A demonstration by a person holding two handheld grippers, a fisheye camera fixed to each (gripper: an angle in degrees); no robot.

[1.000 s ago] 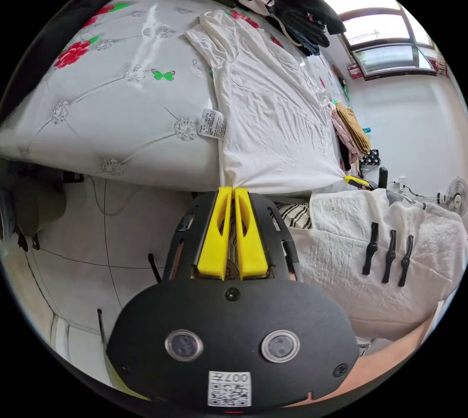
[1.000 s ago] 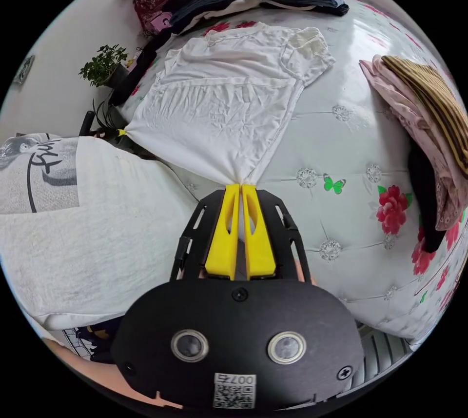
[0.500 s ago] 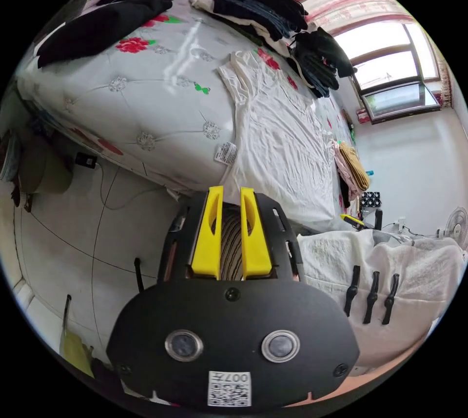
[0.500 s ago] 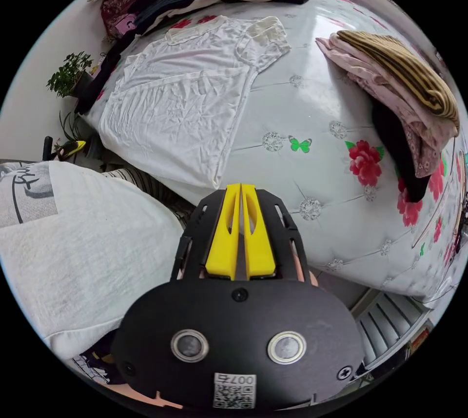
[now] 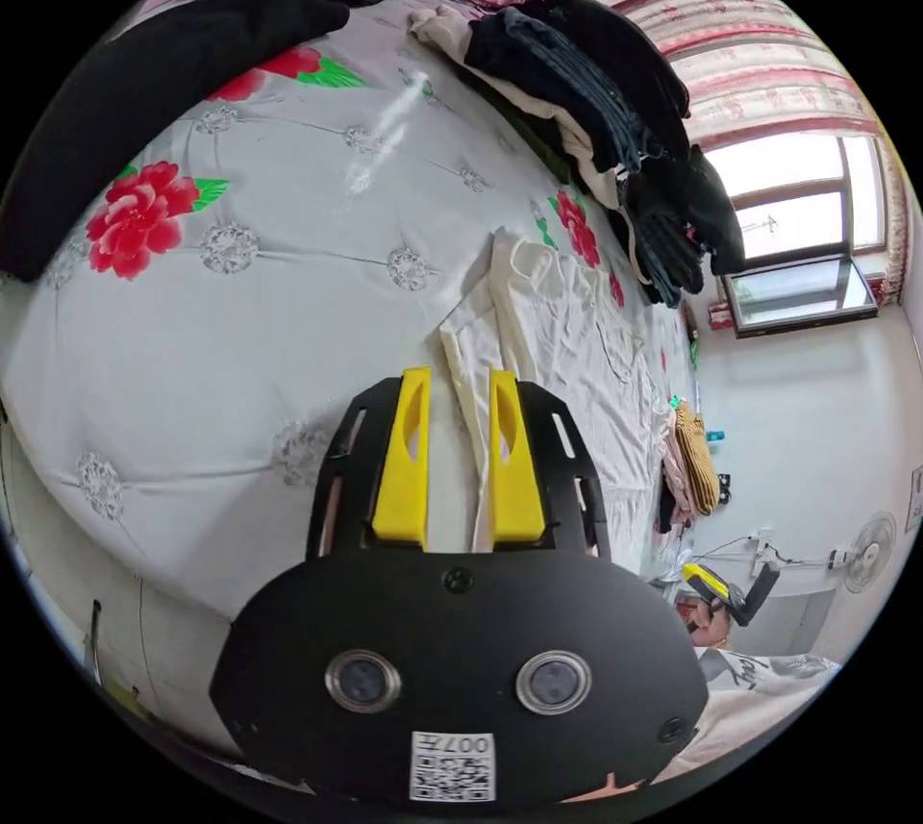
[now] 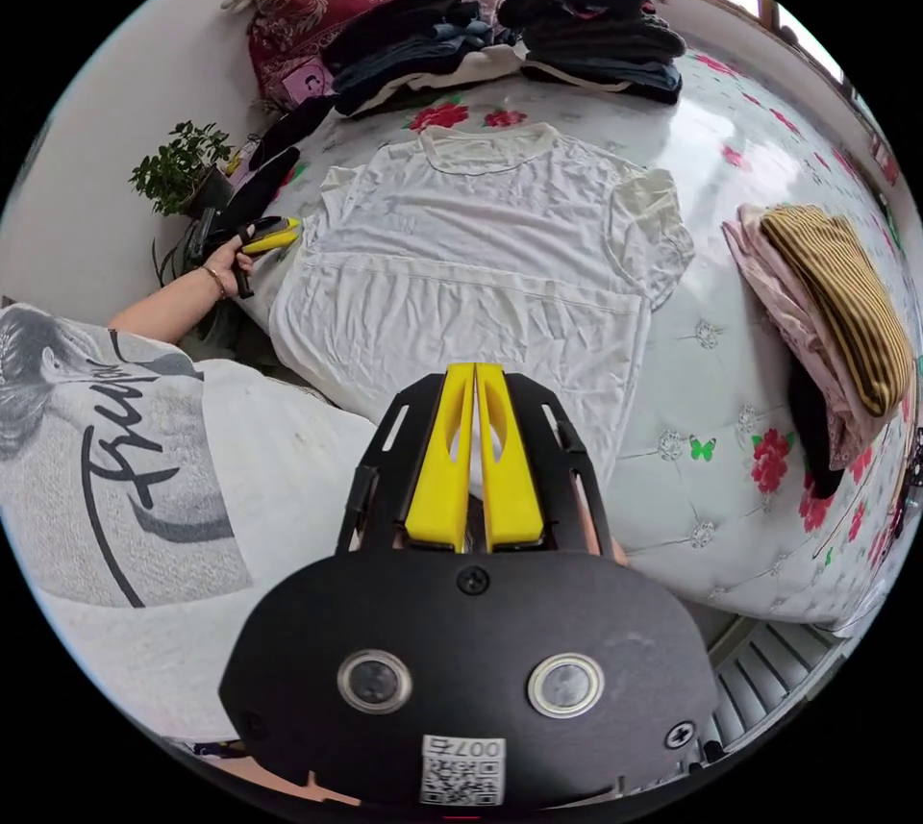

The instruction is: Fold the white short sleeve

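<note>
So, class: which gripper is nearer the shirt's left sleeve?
Left. The left gripper hovers open at the left sleeve edge; the right gripper sits shut at the white shirt hem.

Floral bed (image 6: 673,497) (white shirt (image 6: 481,286), clothing piles (image 6: 586,21))

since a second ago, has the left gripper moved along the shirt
Yes. The left gripper let go of the hem corner at the bed edge and went up the white shirt to its sleeve side, nearer the dark clothes pile. Its jaws are open now.
</note>
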